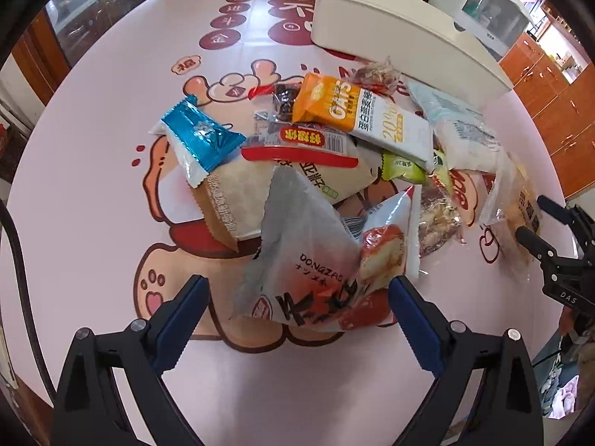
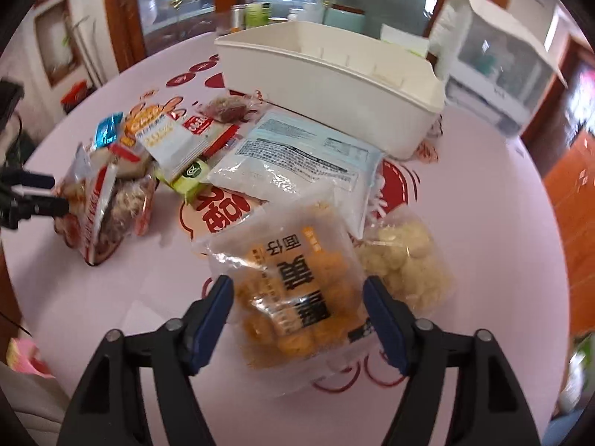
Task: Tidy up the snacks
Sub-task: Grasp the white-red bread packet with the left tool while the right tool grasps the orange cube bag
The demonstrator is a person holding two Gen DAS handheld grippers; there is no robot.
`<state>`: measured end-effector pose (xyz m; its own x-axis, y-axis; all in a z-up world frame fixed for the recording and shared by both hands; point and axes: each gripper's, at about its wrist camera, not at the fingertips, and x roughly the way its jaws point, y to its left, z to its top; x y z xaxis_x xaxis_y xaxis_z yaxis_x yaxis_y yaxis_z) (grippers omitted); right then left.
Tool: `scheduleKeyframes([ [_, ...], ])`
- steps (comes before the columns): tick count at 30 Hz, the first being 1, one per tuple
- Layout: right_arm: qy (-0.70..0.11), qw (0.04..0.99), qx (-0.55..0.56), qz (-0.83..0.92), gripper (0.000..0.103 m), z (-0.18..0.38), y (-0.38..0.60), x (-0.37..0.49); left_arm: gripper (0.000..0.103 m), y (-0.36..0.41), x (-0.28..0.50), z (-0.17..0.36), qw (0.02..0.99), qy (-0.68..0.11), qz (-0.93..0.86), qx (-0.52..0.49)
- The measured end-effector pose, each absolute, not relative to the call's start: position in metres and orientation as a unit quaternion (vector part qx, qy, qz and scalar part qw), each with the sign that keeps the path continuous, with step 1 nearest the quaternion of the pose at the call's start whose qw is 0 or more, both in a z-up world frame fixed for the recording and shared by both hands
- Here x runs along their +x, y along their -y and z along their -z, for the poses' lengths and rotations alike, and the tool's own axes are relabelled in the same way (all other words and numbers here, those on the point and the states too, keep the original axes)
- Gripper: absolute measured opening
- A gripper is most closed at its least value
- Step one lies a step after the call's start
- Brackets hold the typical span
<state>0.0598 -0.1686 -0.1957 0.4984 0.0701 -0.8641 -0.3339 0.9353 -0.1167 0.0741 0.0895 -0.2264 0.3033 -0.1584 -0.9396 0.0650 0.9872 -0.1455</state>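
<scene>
1. pink cartoon-print tablecloth [image 1: 111, 193] covers the table, with a white bin [image 2: 334, 85] at its far side.
2. left gripper [image 1: 297, 316] is spread wide, its fingers on either side of a grey date bag [image 1: 297, 260] at the near edge of the snack pile [image 1: 334, 130].
3. right gripper [image 2: 297, 308] is spread wide around a clear bag of orange puffs [image 2: 297, 290], beside a bag of pale balls [image 2: 405, 260].

Right gripper [image 2: 297, 290] spread wide astride clear bag of orange snacks [image 2: 293, 293]; pale puff bag [image 2: 405, 260] touching alongside, blue-white packet [image 2: 297, 160] beyond, white bin [image 2: 334, 85] behind, left gripper [image 2: 52, 193] at snack pile [image 2: 122, 171]
</scene>
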Motion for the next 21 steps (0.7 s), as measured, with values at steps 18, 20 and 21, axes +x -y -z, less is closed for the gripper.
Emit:
scheduleKeyframes([
  [18,-0.531,0.818,-0.177,-0.131,0.094,0.231,0.142,0.075,0.099,-0.084,0.096,0.245,0.784,-0.61,0.094,-0.066],
  [20,-0.535,0.819,-0.167,-0.125,0.091,0.231,0.142,0.075,0.094,-0.077,0.097,0.246,0.782,-0.613,0.1,-0.044],
  [21,-0.537,0.82,-0.157,-0.122,0.084,0.23,0.143,0.075,0.086,-0.073,0.095,0.246,0.784,-0.612,0.104,-0.027],
])
